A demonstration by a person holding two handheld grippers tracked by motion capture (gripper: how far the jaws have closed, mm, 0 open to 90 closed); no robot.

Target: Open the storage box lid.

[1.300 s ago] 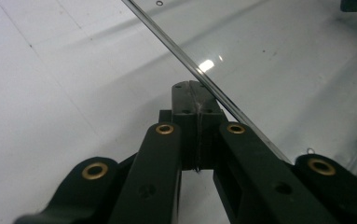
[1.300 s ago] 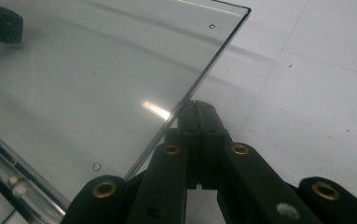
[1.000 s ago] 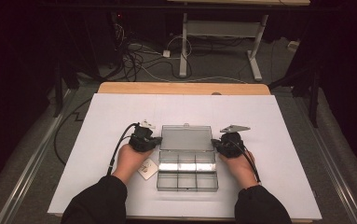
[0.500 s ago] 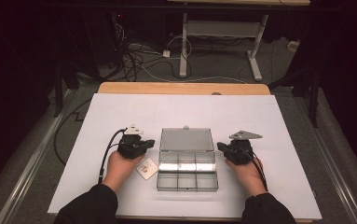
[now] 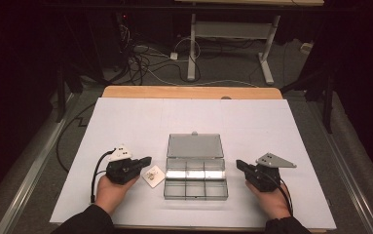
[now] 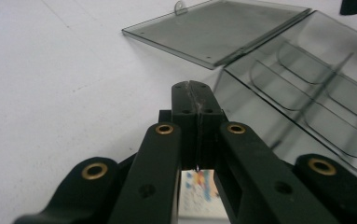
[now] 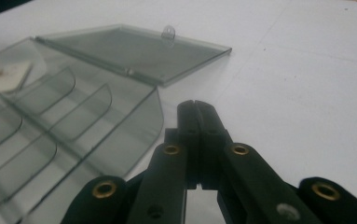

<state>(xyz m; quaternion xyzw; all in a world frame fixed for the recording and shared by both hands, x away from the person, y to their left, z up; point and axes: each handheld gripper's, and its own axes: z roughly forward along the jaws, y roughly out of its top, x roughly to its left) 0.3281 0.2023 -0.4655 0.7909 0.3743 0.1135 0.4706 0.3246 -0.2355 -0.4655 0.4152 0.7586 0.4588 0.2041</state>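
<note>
Left gripper (image 5: 145,161) and right gripper (image 5: 240,166) both closed on nothing beside open clear box (image 5: 195,184), small card (image 5: 153,176) with colourful, unreadable print

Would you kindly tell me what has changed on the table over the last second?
Both hands drew away from the clear box: the left gripper moved out to the left, the right gripper out to the right, so each now sits apart from the box's sides. Both remain shut and hold nothing. The box stays in place with its lid lying open behind it, and the small white card still lies beside its left side.
</note>
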